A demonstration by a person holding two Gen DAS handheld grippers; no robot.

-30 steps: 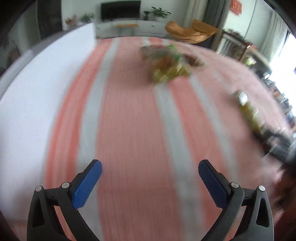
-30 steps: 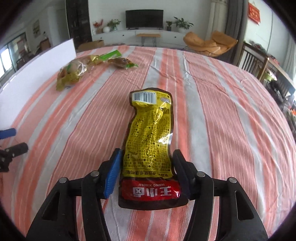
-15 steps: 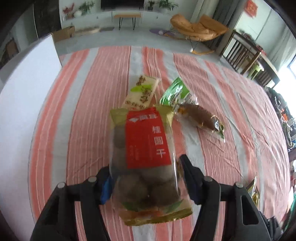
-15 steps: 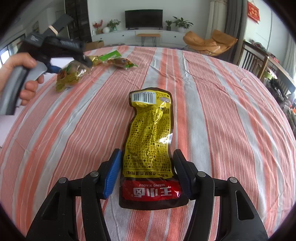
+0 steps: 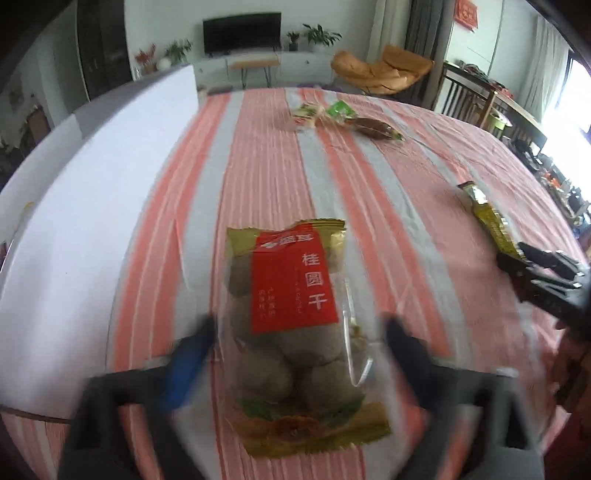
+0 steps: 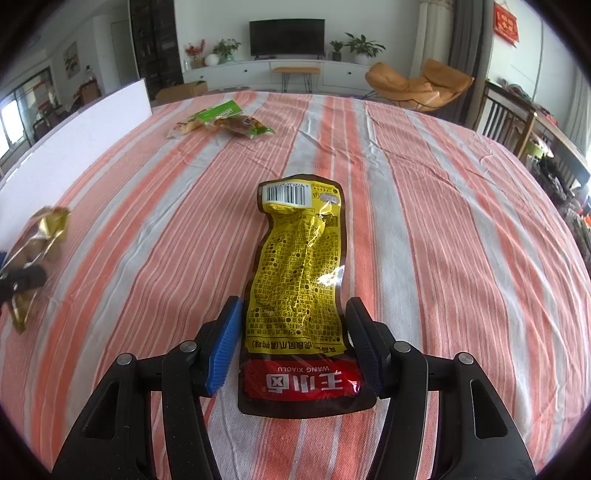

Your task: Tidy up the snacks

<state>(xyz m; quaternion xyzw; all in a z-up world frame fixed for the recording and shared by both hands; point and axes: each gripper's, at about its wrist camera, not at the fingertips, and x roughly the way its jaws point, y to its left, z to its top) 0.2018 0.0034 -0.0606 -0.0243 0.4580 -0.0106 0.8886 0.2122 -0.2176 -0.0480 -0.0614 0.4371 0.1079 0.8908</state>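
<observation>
Left gripper (image 5: pixel 295 354): blurred; I see jaws just opening around the clear, lumpy longan bag (image 5: pixel 295 328).
Right gripper (image 6: pixel 295 339): narrowed onto glossy yellow pouch (image 6: pixel 301 273).

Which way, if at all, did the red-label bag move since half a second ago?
Yes. In right wrist view, the red-label bag left the green packs and came toward the camera, far left.

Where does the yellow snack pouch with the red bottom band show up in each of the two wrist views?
Left wrist view: the yellow pouch lies at the right edge, its lower end between the right tongs.
Right wrist view: the same pouch fills the centre, its red band at the bottom of the picture.
Shared landmark: the green-wrapped snacks at the table's far end, below the television.
</observation>
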